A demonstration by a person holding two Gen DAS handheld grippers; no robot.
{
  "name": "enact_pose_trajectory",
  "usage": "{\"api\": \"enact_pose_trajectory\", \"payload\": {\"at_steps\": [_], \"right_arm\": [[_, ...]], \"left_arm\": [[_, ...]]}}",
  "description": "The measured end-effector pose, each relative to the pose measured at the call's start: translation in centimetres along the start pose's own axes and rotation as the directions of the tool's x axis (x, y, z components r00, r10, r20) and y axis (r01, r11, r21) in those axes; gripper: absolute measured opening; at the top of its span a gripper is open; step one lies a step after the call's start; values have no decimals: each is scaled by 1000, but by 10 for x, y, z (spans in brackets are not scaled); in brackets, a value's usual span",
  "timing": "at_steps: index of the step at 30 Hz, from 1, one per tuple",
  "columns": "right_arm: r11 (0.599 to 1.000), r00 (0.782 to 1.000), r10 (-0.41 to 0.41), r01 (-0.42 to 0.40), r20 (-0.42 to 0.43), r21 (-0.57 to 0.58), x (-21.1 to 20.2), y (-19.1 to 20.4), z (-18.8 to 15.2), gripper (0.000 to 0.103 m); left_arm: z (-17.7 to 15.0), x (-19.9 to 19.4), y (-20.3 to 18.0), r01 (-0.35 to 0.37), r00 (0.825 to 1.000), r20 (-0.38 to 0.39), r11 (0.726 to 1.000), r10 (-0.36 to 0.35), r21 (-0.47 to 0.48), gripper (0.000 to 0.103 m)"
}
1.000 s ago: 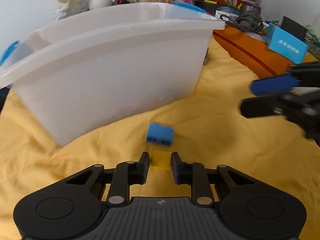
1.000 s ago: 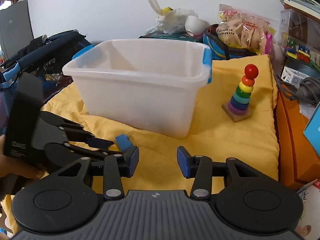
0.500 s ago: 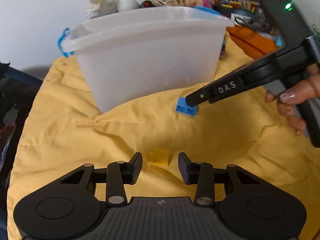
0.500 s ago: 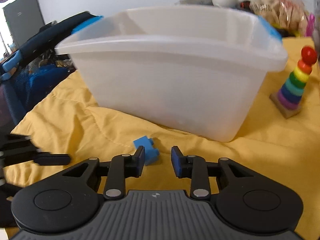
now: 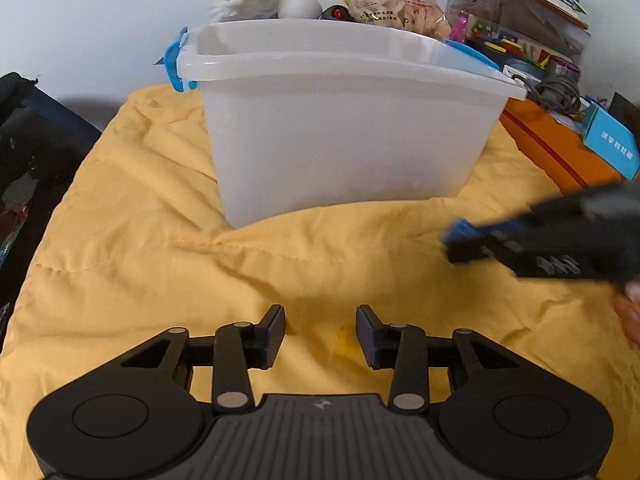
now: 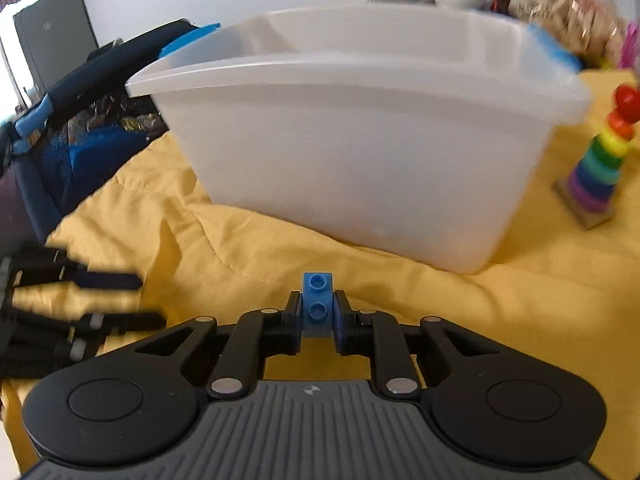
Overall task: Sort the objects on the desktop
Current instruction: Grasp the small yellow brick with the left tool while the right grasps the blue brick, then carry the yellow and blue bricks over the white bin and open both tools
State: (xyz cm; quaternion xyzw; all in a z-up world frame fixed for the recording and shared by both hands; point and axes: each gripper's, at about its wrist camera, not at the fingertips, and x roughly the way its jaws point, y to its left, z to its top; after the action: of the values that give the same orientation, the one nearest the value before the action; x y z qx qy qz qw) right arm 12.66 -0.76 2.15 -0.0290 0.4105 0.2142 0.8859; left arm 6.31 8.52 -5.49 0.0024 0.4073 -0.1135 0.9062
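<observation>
My right gripper (image 6: 318, 312) is shut on a small blue studded brick (image 6: 318, 304) and holds it above the yellow cloth, in front of the white plastic bin (image 6: 360, 140). In the left wrist view the right gripper (image 5: 464, 240) shows blurred at the right with the blue brick (image 5: 460, 230) at its tip. My left gripper (image 5: 320, 332) is open over the cloth, with a blurred yellow block (image 5: 344, 338) between its fingers. The bin (image 5: 344, 128) stands ahead of it. The left gripper (image 6: 120, 300) shows blurred in the right wrist view.
A rainbow ring stacker (image 6: 600, 160) stands right of the bin. An orange box (image 5: 560, 148) with a light-blue carton (image 5: 612, 144) and cables lies at the right. Bags and toys crowd behind the bin. A dark stroller (image 6: 80, 120) is at the left edge of the cloth.
My right gripper has closed on the blue brick and lifted it off the cloth. My left gripper has opened wider and pulled back; the yellow block now lies lower between its fingers.
</observation>
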Motion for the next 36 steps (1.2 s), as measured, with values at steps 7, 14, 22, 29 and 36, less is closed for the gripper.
{"api": "enact_pose_trajectory", "payload": {"at_steps": [7, 14, 22, 29, 36], "right_arm": [[989, 999, -24, 31, -49, 142, -25, -33, -35, 17], [990, 998, -48, 53, -42, 132, -33, -31, -48, 17], [994, 994, -108, 108, -27, -2, -26, -9, -50, 17], [995, 990, -89, 93, 110, -26, -66, -3, -4, 17], [997, 949, -73, 78, 305, -2, -109, -5, 77, 17]], "left_arm": [[-3, 8, -12, 51, 998, -37, 999, -50, 17, 41], [-12, 14, -35, 31, 999, -39, 993, -27, 115, 21], [-3, -9, -36, 49, 999, 14, 995, -50, 89, 17], [67, -73, -40, 47, 967, 244, 994, -70, 98, 17], [144, -80, -37, -18, 943, 331, 993, -21, 114, 17]]}}
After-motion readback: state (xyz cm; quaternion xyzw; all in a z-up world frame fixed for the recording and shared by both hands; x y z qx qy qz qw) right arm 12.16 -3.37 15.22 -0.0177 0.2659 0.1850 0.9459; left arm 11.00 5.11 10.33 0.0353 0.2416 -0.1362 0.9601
